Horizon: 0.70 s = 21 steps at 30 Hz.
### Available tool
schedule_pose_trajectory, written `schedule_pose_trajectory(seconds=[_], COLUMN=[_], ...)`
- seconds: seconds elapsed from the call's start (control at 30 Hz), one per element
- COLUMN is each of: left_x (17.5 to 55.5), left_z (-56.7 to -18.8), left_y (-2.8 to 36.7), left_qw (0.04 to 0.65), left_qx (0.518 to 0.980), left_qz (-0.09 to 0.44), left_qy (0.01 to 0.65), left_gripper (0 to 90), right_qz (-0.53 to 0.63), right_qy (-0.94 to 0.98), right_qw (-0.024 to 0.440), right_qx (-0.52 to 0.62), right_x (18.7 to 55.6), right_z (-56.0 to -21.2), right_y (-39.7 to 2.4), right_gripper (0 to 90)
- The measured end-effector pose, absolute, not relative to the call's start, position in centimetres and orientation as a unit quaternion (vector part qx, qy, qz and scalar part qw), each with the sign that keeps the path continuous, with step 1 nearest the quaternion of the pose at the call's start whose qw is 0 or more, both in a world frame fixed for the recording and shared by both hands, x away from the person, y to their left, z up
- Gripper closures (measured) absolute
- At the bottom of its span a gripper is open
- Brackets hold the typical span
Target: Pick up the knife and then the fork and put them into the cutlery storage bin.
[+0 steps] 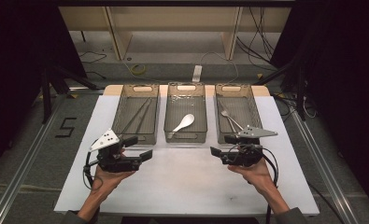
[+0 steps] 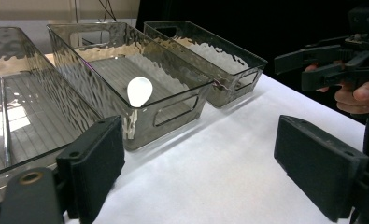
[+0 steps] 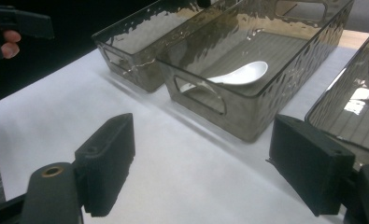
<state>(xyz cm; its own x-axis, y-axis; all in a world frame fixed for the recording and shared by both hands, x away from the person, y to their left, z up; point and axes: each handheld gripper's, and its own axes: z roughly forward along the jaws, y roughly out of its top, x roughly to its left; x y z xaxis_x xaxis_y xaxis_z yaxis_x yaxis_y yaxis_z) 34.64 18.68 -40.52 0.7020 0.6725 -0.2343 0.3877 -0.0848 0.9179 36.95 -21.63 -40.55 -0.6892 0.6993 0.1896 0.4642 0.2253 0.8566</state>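
We are working over the white worktop (image 1: 187,182), where three clear bins are sitting in a far row. The middle bin (image 1: 186,116) is holding a white spoon (image 1: 184,122). Our left tool (image 1: 138,148) and right tool (image 1: 219,145) are hovering nearer, both spread, pinching nothing.

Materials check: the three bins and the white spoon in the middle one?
Bins: likely clear smoke-tinted hard plastic, glossy; rippled walls show the contents through them, handles are moulded cut-outs. White spoon: looks like glazed ceramic or melamine; opaque with a smooth sheen. Can't tell which.
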Motion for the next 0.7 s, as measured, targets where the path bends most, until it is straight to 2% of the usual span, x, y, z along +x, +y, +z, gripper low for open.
schedule_pose_trajectory(seconds=[0.7], left_x=[34.5], left_z=[-40.6], left_y=[18.5], left_qw=[0.581], left_qx=[0.728], left_qz=[0.102], left_qy=[0.349], left_gripper=[15.5], right_qz=[0.517], right_qy=[0.751], right_qw=[0.145], right_qx=[0.384], right_x=[33.1], right_z=[-42.6], right_y=[-24.1], right_gripper=[22.8])
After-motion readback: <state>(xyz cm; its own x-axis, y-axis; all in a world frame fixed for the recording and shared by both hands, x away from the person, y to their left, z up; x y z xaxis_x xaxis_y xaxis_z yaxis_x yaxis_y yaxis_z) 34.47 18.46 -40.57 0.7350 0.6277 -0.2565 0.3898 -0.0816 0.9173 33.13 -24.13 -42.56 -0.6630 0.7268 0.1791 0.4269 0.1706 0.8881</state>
